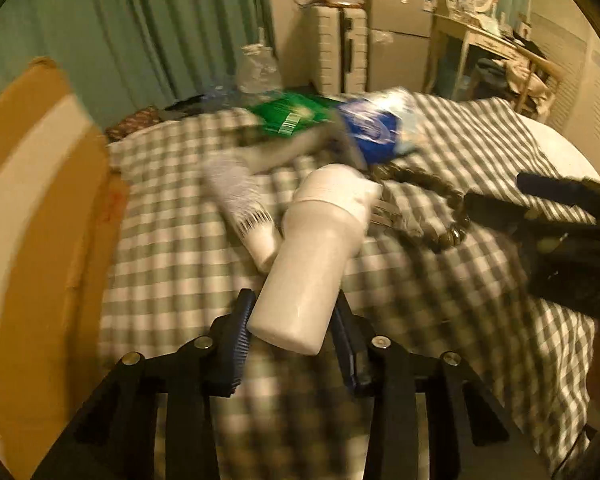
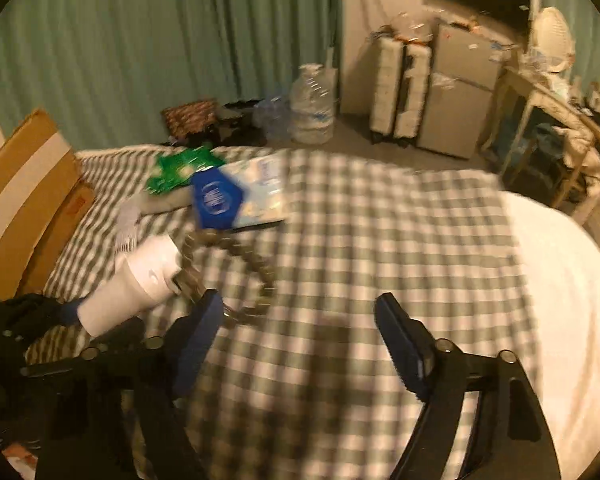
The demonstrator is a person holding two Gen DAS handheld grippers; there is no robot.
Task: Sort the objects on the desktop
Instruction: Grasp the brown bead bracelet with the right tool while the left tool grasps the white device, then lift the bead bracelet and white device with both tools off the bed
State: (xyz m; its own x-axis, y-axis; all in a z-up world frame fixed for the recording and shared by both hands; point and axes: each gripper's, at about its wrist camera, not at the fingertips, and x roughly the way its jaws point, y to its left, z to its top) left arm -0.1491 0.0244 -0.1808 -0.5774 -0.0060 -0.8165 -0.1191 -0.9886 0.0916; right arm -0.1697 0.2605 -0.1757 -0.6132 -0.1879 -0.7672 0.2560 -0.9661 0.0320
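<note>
- The left gripper (image 1: 294, 330) is clamping the base of a white bottle (image 1: 316, 256), whose capped end is pointing away over the checkered cloth (image 1: 440, 280).
- In the right wrist view the same bottle (image 2: 136, 284) is sitting at the left, held above the cloth.
- The right gripper (image 2: 300, 320) is hanging with its jaws spread wide and nothing between them.
- A white tube (image 1: 240, 200) is lying just beside the bottle's far end.
- A braided strap (image 2: 236, 276) is curling across the cloth near the bottle's cap.
- A blue packet (image 2: 216, 200) and a green packet (image 2: 180, 170) are lying further back, touching each other.
- A cardboard box (image 1: 40, 220) is standing at the cloth's left edge.
</note>
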